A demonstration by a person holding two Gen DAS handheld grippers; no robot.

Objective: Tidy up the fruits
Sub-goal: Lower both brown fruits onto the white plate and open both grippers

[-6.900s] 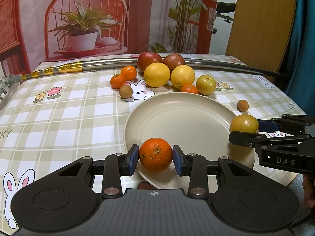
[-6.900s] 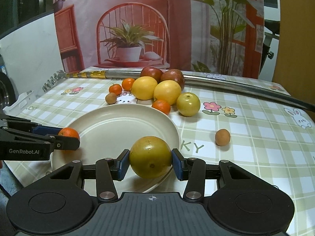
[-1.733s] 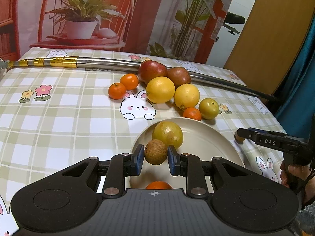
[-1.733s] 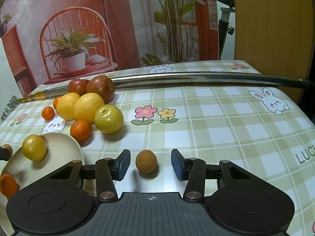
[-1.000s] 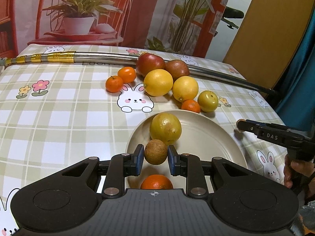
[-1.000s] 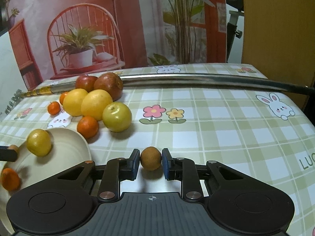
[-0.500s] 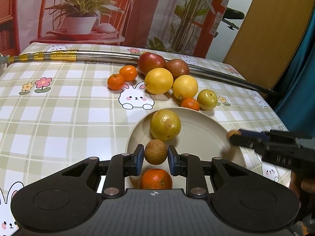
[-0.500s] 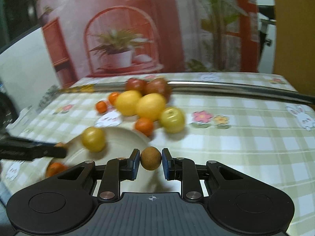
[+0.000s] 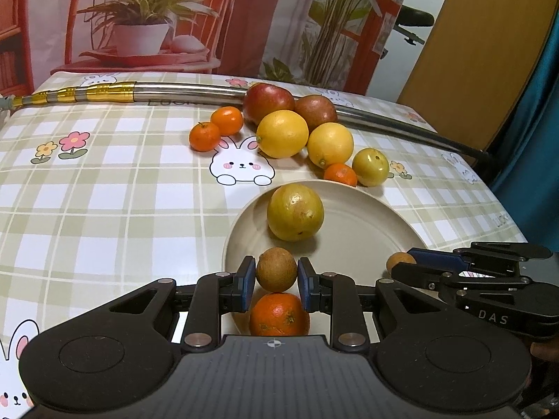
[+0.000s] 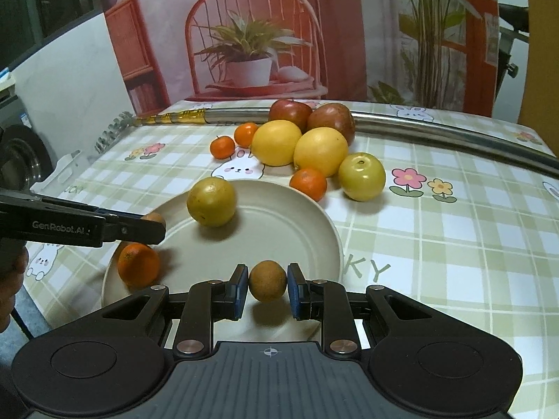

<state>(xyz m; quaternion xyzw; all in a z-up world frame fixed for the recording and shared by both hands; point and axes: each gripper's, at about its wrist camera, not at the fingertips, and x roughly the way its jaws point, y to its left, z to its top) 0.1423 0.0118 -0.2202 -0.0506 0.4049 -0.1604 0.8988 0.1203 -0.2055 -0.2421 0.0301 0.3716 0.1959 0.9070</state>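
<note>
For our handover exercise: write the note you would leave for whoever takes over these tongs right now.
Left tongs: shut on a brown fruit, over the plate.
Right tongs: shut on another brown fruit, over the plate's near rim.
Done: yellow fruit and orange on the plate.
Left: set down both brown fruits, then fetch the pile behind the plate.

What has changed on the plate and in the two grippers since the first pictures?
The orange mandarin and yellow-green round fruit were released onto the beige plate. Each gripper, left and right, then picked up a small brown fruit and carried it over the plate. The fruit pile behind stayed put.
</note>
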